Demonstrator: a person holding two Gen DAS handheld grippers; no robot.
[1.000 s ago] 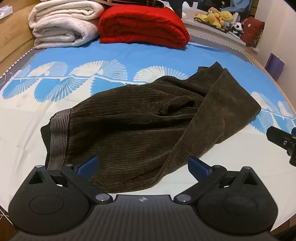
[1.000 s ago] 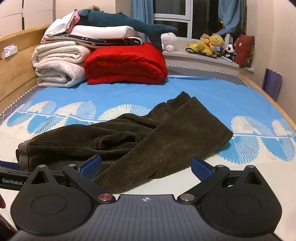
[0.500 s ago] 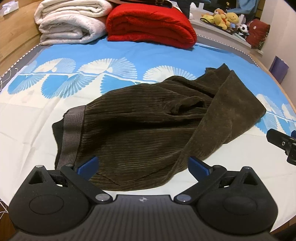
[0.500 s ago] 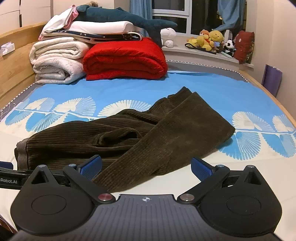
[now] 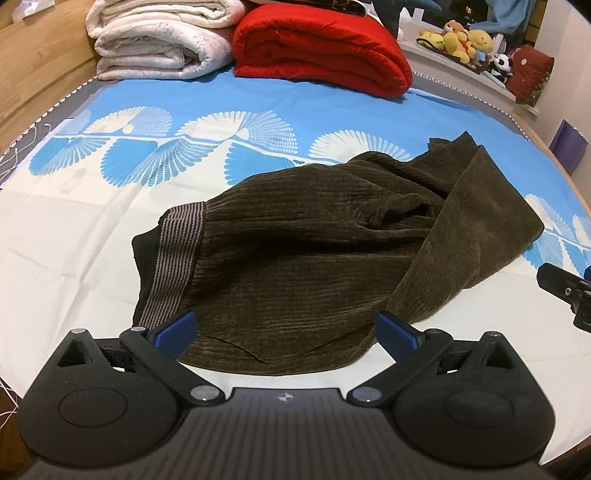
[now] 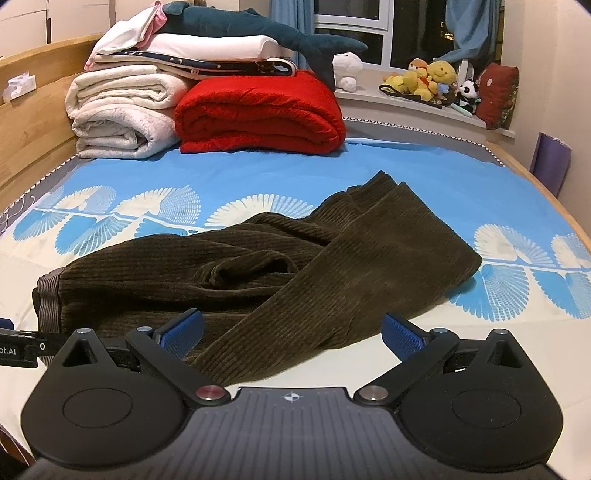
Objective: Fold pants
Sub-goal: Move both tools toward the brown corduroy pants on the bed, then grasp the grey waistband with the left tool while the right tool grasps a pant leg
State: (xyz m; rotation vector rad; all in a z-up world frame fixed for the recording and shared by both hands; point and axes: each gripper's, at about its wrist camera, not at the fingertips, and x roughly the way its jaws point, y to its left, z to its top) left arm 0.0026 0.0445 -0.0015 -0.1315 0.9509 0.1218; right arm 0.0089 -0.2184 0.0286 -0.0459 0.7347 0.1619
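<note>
Dark brown corduroy pants (image 5: 317, 258) lie crumpled on the bed, the striped waistband (image 5: 177, 258) at the left and one leg folded across to the right. They also show in the right wrist view (image 6: 280, 273). My left gripper (image 5: 286, 330) is open and empty, just above the near edge of the pants. My right gripper (image 6: 291, 332) is open and empty, over the near end of the folded leg. The tip of the right gripper shows at the right edge of the left wrist view (image 5: 565, 291).
The bed sheet (image 5: 184, 125) is blue and white with fan prints. Folded white blankets (image 6: 118, 114) and a red blanket (image 6: 258, 114) are stacked at the headboard end, with a plush shark (image 6: 258, 29) on top. Stuffed toys (image 6: 428, 81) sit on the window sill.
Both grippers have moved a little to the left and closer over the pants. The pants have not moved, and both grippers stay open.
</note>
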